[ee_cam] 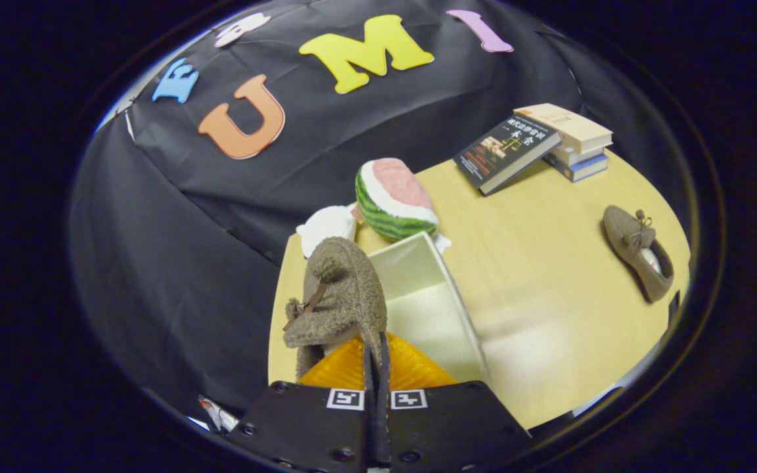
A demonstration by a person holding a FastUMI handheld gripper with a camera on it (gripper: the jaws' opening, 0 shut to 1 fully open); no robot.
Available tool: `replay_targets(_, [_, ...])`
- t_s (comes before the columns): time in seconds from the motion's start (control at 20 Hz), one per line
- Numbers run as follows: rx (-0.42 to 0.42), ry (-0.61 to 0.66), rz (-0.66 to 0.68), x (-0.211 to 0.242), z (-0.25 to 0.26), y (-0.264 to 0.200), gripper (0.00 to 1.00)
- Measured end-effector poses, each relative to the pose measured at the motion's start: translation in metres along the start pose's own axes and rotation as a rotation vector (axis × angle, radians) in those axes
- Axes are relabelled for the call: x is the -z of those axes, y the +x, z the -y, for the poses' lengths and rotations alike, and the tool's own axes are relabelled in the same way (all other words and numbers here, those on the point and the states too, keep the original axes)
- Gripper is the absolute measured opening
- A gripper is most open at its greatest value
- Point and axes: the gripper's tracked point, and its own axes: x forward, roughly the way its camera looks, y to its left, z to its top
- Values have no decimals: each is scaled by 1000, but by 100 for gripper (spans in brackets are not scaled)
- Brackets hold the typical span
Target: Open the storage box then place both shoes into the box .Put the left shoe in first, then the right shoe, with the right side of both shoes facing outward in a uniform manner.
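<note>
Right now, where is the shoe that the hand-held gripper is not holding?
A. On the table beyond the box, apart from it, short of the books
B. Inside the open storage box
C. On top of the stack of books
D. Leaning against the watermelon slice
A: the second shoe lies on the bare table, apart from the storage box and short of the books, while the hand-held gripper pinches the first shoe.

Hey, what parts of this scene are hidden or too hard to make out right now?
- Held shoe, gripper view: its lower part is hidden behind the tool, which is shut on it.
- Storage box: the near end of its interior is hidden by the tool's body.
- White object beside the watermelon toy: partly behind the held shoe, identity unclear.
- Second shoe on the table: too small to tell left from right.
</note>
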Motion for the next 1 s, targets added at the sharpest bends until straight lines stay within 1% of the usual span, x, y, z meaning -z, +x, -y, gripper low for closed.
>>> replay_targets(0.1, [19,16,-21,15,-3,14,0])
replay_targets(0.25, [70,43,-73,36,4,35,0])
replay_targets(0.55, [160,46,-137,50,16,70,0])
replay_targets(0.8, [168,25,-177,61,12,87,0])
replay_targets(0.9, [139,31,-203,68,2,89,15])
replay_targets(1.0, [129,3,-182,63,-3,86,29])
